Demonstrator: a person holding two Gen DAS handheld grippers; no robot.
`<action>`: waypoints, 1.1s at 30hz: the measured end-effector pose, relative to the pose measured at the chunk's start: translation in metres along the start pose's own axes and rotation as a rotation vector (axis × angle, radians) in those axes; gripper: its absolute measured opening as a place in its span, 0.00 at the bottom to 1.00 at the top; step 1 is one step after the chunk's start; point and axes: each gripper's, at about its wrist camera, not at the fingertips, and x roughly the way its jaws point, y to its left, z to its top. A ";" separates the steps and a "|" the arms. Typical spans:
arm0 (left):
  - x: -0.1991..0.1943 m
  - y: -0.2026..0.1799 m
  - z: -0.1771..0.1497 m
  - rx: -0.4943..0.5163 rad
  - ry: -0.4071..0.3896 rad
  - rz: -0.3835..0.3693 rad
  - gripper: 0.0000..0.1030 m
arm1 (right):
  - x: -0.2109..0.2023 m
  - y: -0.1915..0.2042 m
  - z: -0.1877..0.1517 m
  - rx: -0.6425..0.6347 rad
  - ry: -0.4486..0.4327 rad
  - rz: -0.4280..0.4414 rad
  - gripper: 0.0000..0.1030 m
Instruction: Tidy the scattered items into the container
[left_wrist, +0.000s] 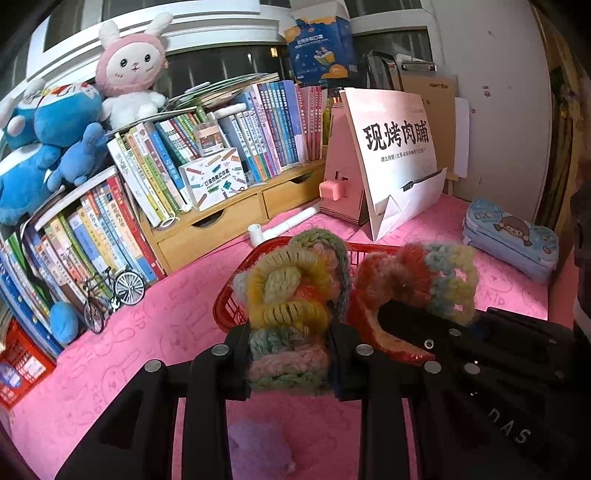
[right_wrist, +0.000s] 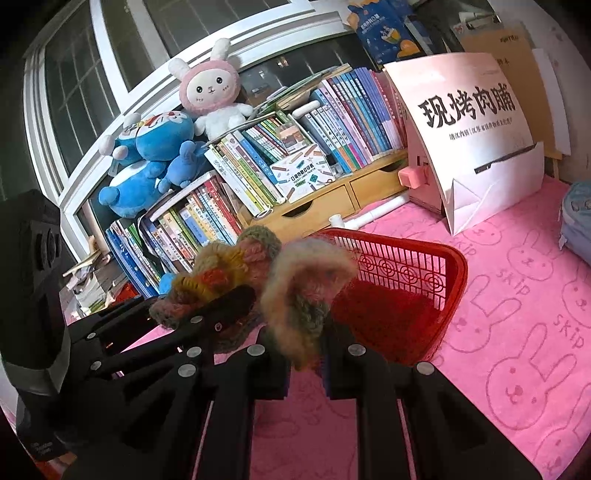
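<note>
My left gripper (left_wrist: 290, 354) is shut on a multicoloured crocheted piece (left_wrist: 288, 306) and holds it over the near rim of the red plastic basket (left_wrist: 229, 306). My right gripper (right_wrist: 306, 343) is shut on a second crocheted piece (right_wrist: 306, 291), held at the basket's (right_wrist: 424, 266) left rim. In the left wrist view the right gripper (left_wrist: 424, 325) carries its red, blue and yellow crochet (left_wrist: 421, 277) just to my right. In the right wrist view the left gripper (right_wrist: 207, 314) holds its crochet (right_wrist: 218, 273) just to my left. The basket's inside shows only red floor.
The basket sits on a pink rabbit-print mat (right_wrist: 517, 332). Behind it stand a wooden drawer shelf with books (left_wrist: 221, 206), plush toys (left_wrist: 125, 74), a white pipe (left_wrist: 284, 225) and a pink sign stand (left_wrist: 391, 147). A blue pencil case (left_wrist: 509, 240) lies right; a toy bicycle (left_wrist: 110, 295) stands left.
</note>
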 end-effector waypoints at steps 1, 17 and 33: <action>0.001 0.000 0.001 0.004 0.000 -0.002 0.27 | 0.001 -0.001 0.000 0.012 -0.001 0.003 0.13; 0.024 0.003 0.006 0.063 0.013 -0.059 0.27 | 0.017 -0.018 -0.007 0.158 -0.036 -0.007 0.13; 0.060 0.016 0.015 -0.004 0.053 -0.164 0.27 | 0.034 -0.032 -0.003 0.277 -0.075 -0.082 0.13</action>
